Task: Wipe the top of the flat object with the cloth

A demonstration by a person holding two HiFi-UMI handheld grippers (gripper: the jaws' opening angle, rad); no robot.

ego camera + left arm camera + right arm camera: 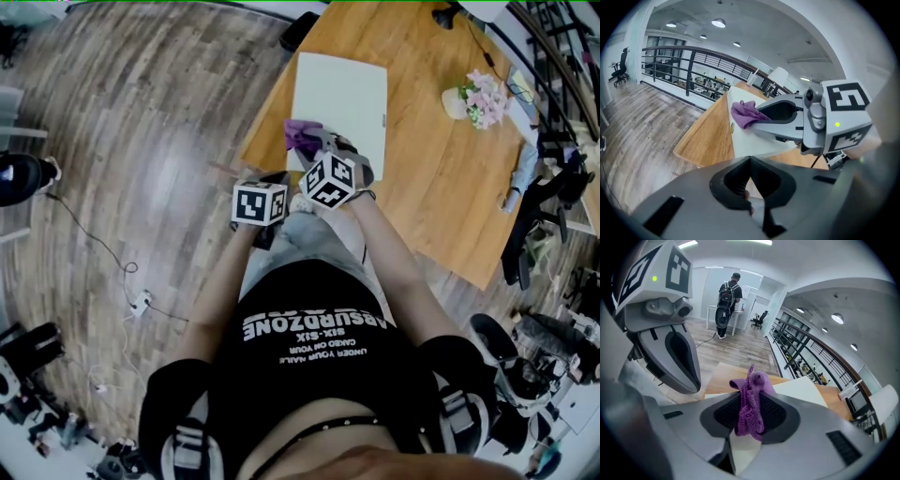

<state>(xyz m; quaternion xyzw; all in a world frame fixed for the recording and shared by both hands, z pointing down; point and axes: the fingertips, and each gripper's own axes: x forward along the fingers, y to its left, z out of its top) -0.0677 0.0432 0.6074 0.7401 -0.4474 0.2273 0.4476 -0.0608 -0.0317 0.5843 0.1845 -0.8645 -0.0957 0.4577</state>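
A white flat board (349,89) lies on the wooden table (441,197), near its front corner. My right gripper (312,148) is shut on a purple cloth (301,136), which hangs bunched over the board's near edge. In the right gripper view the cloth (751,404) is pinched between the jaws, with the board (806,387) just beyond. My left gripper (272,180) hovers off the table's corner, to the left of the right one. Its jaws (750,161) are shut and hold nothing. The left gripper view shows the cloth (744,114) above the board (752,140).
A pot of pink flowers (478,98) stands on the table's far right. Black chairs (544,216) crowd the right side. Cables (112,262) lie on the wooden floor at left. A person with a backpack (727,298) stands far off. A railing (693,70) runs behind the table.
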